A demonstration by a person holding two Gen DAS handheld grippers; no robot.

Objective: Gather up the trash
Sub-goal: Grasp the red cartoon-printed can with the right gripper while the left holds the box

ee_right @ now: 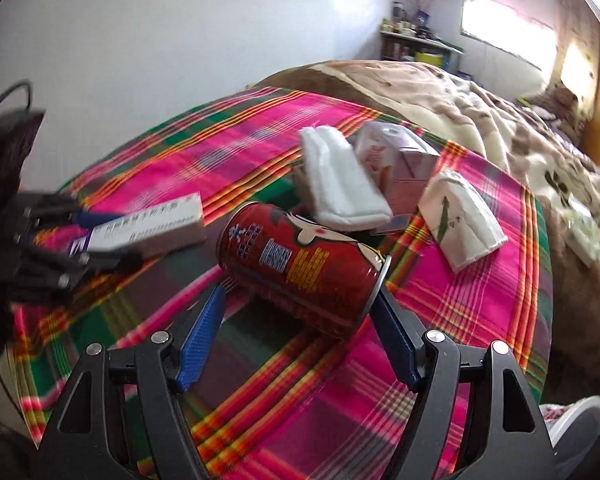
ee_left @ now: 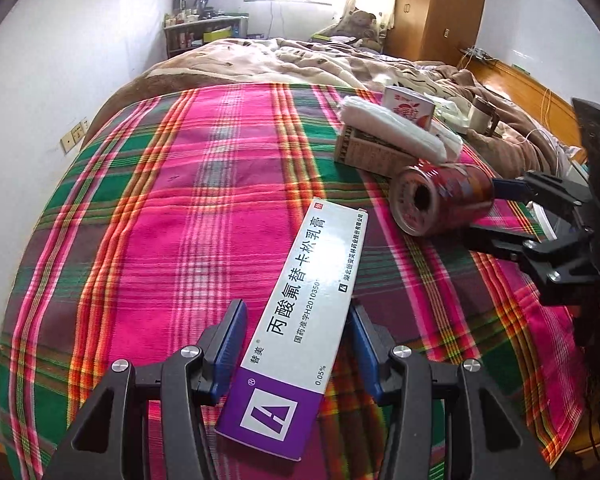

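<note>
A long white and purple medicine box (ee_left: 300,320) lies on the pink plaid blanket (ee_left: 180,208), between the fingers of my left gripper (ee_left: 298,340), which is open around it with gaps on both sides. A red drink can (ee_right: 304,268) lies on its side between the fingers of my right gripper (ee_right: 300,320), also open; its right pad (ee_right: 396,344) touches the can's rim. The can (ee_left: 440,200) and right gripper (ee_left: 488,212) show in the left wrist view. The box (ee_right: 156,228) and left gripper (ee_right: 108,236) show in the right wrist view.
Behind the can lie a white folded cloth (ee_right: 340,184), a white and red carton (ee_right: 384,156), a tissue pack (ee_right: 460,216) and a brown box (ee_left: 364,152). A rumpled brown quilt (ee_left: 300,60) covers the far bed. A shelf (ee_left: 204,32) and wardrobe (ee_left: 440,8) stand beyond.
</note>
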